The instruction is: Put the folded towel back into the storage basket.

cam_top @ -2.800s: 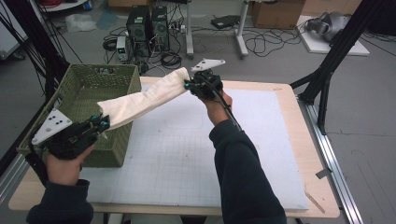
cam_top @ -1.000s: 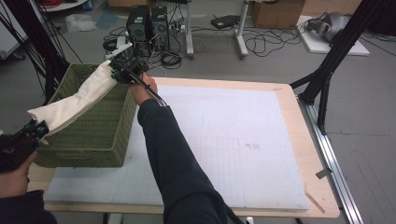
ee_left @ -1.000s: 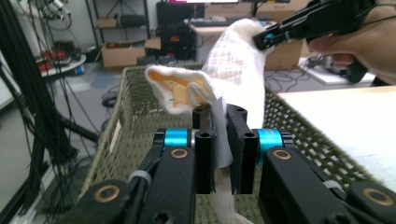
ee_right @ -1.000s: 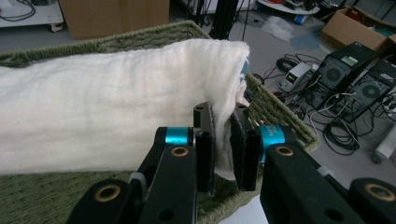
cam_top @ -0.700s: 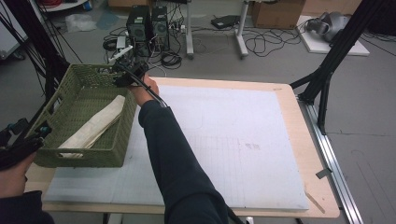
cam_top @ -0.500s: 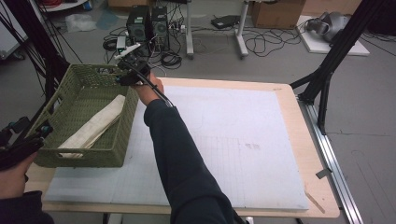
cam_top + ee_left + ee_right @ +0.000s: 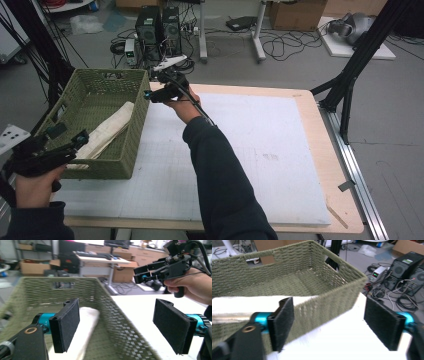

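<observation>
A folded cream towel (image 7: 107, 132) lies lengthwise in the green woven basket (image 7: 135, 125) at the table's left. My left gripper (image 7: 67, 134) hovers at the basket's near left corner. In the left gripper view its jaws have just been opening and now stand wide, pads (image 7: 65, 325) off the towel (image 7: 86, 332), with the basket's wall (image 7: 120, 322) below them. My right gripper (image 7: 150, 93) is beside the basket's far right corner, over the white mat (image 7: 250, 150). Its jaws have just been opening too; the right gripper (image 7: 332, 325) is open before the basket (image 7: 312, 290) and towel (image 7: 244, 306).
Behind the table, computer towers (image 7: 157, 25) and loose cables lie on the floor. A black stand leg (image 7: 350, 75) rises at the table's right edge. The right gripper (image 7: 160, 270) and its hand show beyond the basket in the left gripper view.
The towel, earlier stretched between both grippers above the basket, now lies inside it. Both grippers have let go. The right hand has moved right, off the basket's far corner.
</observation>
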Tool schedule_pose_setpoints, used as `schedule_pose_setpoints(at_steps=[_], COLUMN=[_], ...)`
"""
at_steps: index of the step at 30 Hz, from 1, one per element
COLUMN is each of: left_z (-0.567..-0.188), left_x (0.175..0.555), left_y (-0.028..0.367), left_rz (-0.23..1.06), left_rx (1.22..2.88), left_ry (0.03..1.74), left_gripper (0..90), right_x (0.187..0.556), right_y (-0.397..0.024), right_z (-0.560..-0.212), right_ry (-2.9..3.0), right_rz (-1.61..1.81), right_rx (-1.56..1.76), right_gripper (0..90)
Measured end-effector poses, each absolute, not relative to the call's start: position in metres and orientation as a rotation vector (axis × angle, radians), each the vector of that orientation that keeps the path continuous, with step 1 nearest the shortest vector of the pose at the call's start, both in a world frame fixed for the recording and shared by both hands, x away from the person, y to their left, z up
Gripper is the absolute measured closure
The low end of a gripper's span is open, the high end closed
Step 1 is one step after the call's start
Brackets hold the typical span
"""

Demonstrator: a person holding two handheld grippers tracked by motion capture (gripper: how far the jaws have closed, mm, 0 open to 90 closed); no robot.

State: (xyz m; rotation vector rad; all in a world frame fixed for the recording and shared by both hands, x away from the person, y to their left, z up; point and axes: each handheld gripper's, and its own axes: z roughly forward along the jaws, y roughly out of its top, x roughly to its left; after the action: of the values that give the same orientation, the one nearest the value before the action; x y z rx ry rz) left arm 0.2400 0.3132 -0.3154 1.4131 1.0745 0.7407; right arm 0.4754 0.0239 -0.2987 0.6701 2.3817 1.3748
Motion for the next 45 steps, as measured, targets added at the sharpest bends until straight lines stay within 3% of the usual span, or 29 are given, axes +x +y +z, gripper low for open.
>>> schedule_pose_setpoints(at_steps=[24,38,45], left_z=[-0.33,-0.365,-0.387], left_x=[0.274,0.296,0.306], left_y=[0.195,0.137,0.128], left_rz=[0.547,0.465,0.474], left_rx=[1.576,1.669,1.696], left_ry=[0.855,0.752,0.717], left_gripper=[22.5,23.1,22.7], right_x=[0.406,0.339,0.318], right_y=[-0.165,-0.242,-0.273], right_z=[-0.32,-0.366,-0.388], right_ry=[2.165,2.105,2.081], right_rz=[1.355,1.207,1.189], right_rx=[0.856,0.94,1.009], right_gripper=[12.3,11.4,11.4])
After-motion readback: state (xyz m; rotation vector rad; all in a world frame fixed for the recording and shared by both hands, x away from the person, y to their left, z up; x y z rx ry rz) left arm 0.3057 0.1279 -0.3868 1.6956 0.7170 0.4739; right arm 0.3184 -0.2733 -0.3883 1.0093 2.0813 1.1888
